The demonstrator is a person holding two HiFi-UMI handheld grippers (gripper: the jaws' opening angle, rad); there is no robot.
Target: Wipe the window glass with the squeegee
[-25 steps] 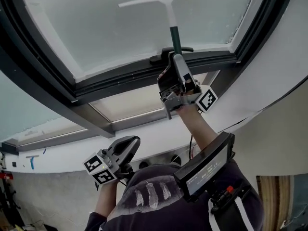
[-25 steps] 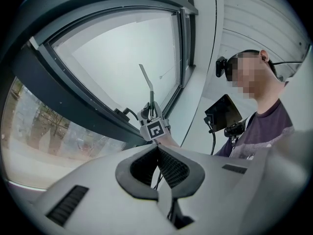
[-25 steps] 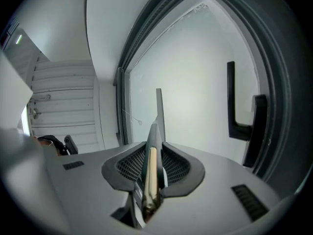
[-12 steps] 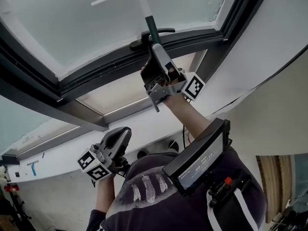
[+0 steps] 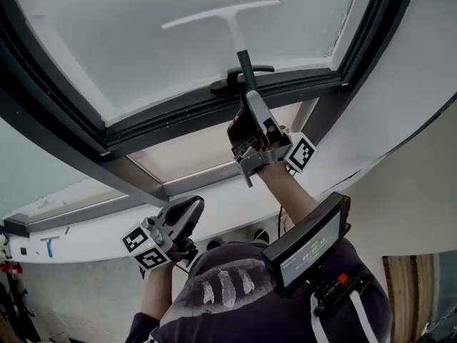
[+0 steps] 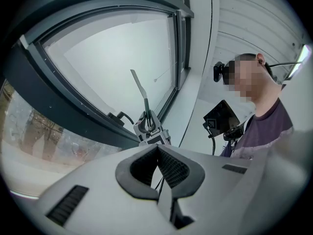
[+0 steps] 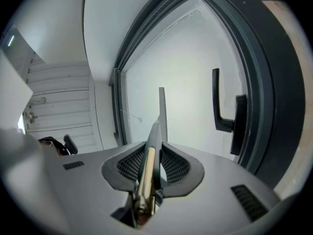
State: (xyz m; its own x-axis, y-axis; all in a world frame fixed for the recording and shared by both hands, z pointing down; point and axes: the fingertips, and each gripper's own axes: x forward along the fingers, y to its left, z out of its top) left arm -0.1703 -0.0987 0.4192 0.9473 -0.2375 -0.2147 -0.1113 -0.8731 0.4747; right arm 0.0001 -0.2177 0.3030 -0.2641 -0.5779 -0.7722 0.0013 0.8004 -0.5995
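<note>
The window glass [image 5: 143, 41] lies open on both sides of the squeegee [image 5: 220, 16], with more room toward the left in the head view. A dark window handle [image 5: 241, 73] sticks out near the squeegee's shaft, just above the right gripper [image 5: 250, 97]. The dark frame [image 5: 178, 116] bounds the pane below and at the right.

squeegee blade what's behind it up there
Behind the squeegee is pale window glass, nothing visible through it. In the head view the dark window handle crosses behind its green shaft. The glass under the blade itself is covered.
</note>
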